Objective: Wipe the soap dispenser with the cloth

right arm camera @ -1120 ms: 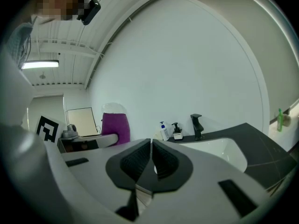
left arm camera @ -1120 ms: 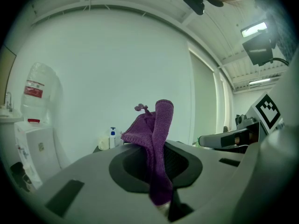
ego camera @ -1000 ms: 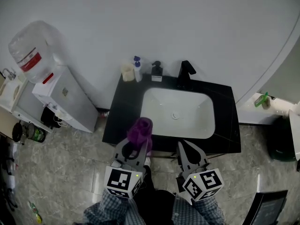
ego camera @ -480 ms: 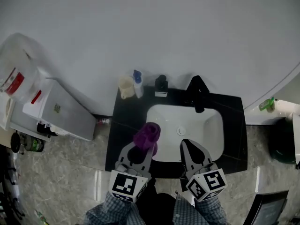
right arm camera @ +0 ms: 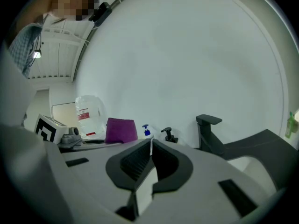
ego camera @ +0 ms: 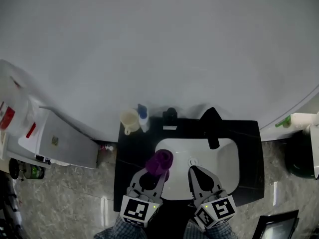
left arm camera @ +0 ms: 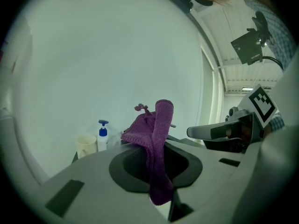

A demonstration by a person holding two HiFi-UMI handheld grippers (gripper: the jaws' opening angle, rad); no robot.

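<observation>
Ahead of both grippers rises a wide pale wall (ego camera: 159,44), and at its foot sits the black vanity counter (ego camera: 128,153) with a white basin (ego camera: 227,161) sunk into it. Far off to the left gripper's left stands a white water cooler (ego camera: 60,141). The left gripper (ego camera: 154,175) hangs over the near part of the counter, at the basin's left rim, with its jaws clenched on the purple cloth (ego camera: 159,161). The cloth bunches up above the fingertips and trails down between them (the left gripper view shows this plainly). Just beside it, over the basin, is the right gripper (ego camera: 192,171), its jaws pressed together on nothing. Beyond the right gripper and a little to its right, the black faucet (ego camera: 211,122) leans over the basin. The soap dispenser (ego camera: 170,116), small and black, stands at the counter's back edge by the wall, ahead of the gap between the two grippers and well apart from the cloth. To its left come a blue-capped pump bottle (ego camera: 143,112) and then a cream cup (ego camera: 129,122).
</observation>
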